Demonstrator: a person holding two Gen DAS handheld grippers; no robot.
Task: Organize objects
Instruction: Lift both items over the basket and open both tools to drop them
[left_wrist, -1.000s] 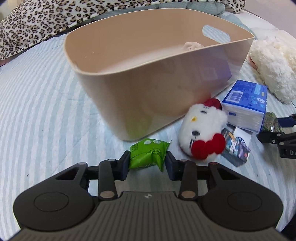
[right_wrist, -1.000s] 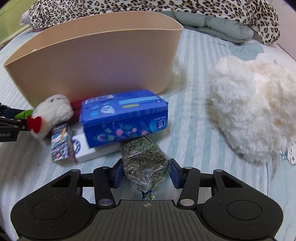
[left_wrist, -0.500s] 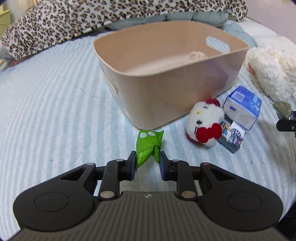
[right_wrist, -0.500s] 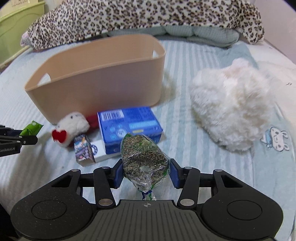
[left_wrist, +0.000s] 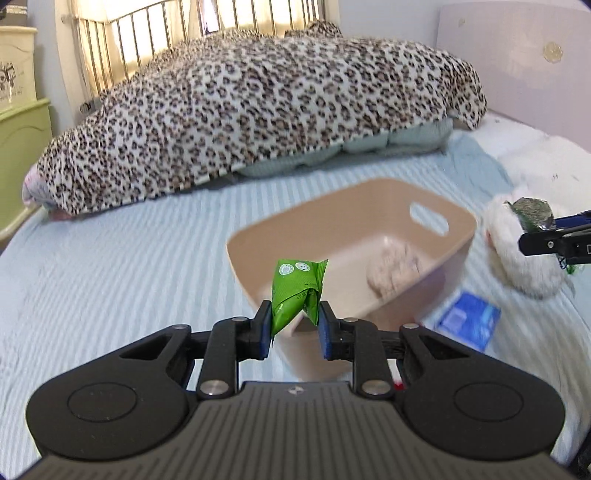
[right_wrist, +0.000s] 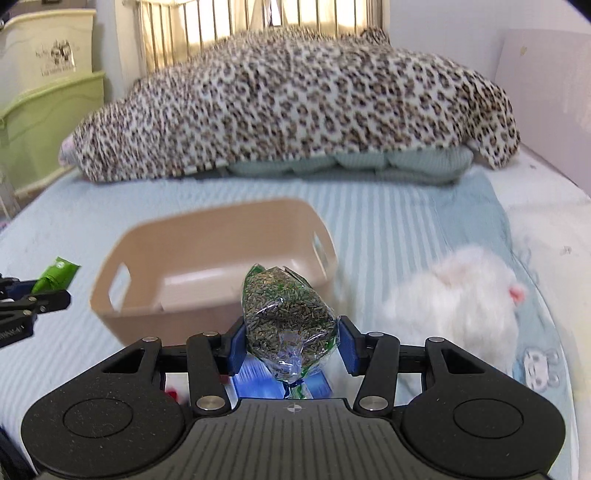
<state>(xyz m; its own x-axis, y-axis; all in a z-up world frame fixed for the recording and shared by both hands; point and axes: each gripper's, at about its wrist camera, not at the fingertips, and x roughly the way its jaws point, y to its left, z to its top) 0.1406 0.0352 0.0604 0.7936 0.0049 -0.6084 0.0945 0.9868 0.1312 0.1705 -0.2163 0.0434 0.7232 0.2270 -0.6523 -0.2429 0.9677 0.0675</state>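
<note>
My left gripper is shut on a green snack packet and holds it in the air, above the near side of the beige bin. My right gripper is shut on a clear bag of dried herbs, also lifted, in front of the bin. A pale item lies inside the bin. The green packet and the left gripper show at the left edge of the right wrist view. The herb bag shows at the right of the left wrist view.
A blue tissue pack lies on the striped bed sheet right of the bin. A white fluffy plush lies further right. A leopard-print blanket covers the far end of the bed. A green cabinet stands at left.
Both grippers have risen well above the bed with their loads. The bin now appears lower and farther, with its inside in view. The white toy with red bows has dropped out of sight.
</note>
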